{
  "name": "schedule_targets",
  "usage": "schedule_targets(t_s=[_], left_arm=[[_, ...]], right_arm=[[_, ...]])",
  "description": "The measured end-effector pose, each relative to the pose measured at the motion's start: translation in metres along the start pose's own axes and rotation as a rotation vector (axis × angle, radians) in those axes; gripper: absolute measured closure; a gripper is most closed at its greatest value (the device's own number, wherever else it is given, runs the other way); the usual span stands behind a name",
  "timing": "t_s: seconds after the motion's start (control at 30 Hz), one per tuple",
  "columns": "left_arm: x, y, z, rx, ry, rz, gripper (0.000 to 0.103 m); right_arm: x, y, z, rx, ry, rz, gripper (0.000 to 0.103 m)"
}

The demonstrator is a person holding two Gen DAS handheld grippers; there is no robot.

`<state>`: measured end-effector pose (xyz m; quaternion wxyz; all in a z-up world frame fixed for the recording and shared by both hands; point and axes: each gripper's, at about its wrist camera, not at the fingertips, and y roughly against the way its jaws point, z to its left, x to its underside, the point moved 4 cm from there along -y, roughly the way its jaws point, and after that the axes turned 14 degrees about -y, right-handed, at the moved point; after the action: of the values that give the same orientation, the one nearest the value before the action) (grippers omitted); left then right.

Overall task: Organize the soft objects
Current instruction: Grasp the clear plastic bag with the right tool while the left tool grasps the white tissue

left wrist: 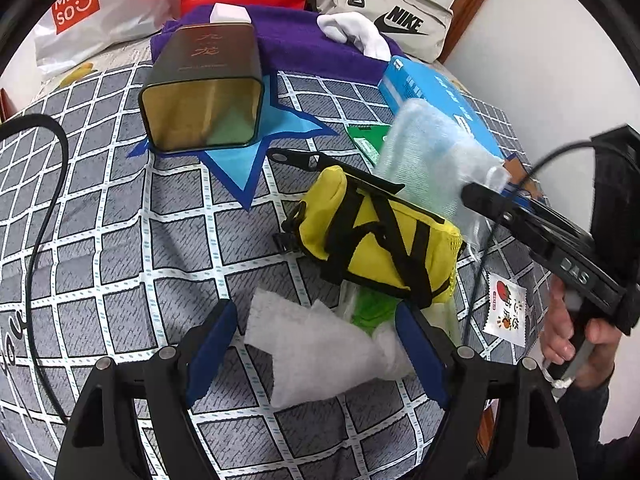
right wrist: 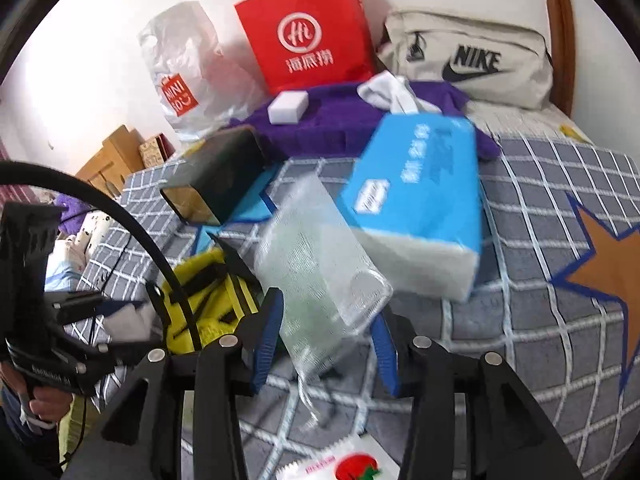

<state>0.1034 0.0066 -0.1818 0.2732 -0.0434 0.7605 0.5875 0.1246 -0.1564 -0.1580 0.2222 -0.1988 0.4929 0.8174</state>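
Right gripper (right wrist: 326, 350) jaws parted, clear mesh pouch (right wrist: 320, 264) loose between its 2 pads, blurred, by the blue tissue pack (right wrist: 416, 200). Left gripper (left wrist: 316, 356) wide apart over white wadding (left wrist: 312, 344) w/ yellow bag (left wrist: 380, 236) beyond; best straddle the wadding's middle, then squeeze gently.

The clear mesh pouch (right wrist: 320, 264) is blurred by motion; the yellow bag (right wrist: 204, 300) is partly hidden behind the black cable (right wrist: 132, 232).
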Motion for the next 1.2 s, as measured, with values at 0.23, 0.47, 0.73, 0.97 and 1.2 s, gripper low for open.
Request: schedule_targets(t_s=[0.23, 0.47, 0.73, 0.97, 1.2], left_arm=[[0.006, 0.008, 0.001, 0.018, -0.007, -0.036, 0.033], [0.006, 0.017, 0.002, 0.068, -0.013, -0.075, 0.078], [0.012, 0.024, 0.01, 0.047, -0.031, -0.065, 0.083], [0.012, 0.047, -0.004, 0.088, -0.071, -0.15, 0.033], [0.013, 0.036, -0.029, 0.047, -0.176, -0.113, 0.034]], right_arm=[[-0.005, -0.016, 0.005, -0.029, -0.025, 0.019, 0.095], [-0.005, -0.003, 0.01, -0.071, -0.029, -0.002, 0.096], [-0.013, 0.028, 0.01, -0.049, 0.002, -0.056, 0.096], [-0.008, 0.034, 0.006, -0.027, -0.002, -0.059, 0.096], [-0.001, 0.028, -0.001, -0.011, -0.025, -0.041, 0.096]])
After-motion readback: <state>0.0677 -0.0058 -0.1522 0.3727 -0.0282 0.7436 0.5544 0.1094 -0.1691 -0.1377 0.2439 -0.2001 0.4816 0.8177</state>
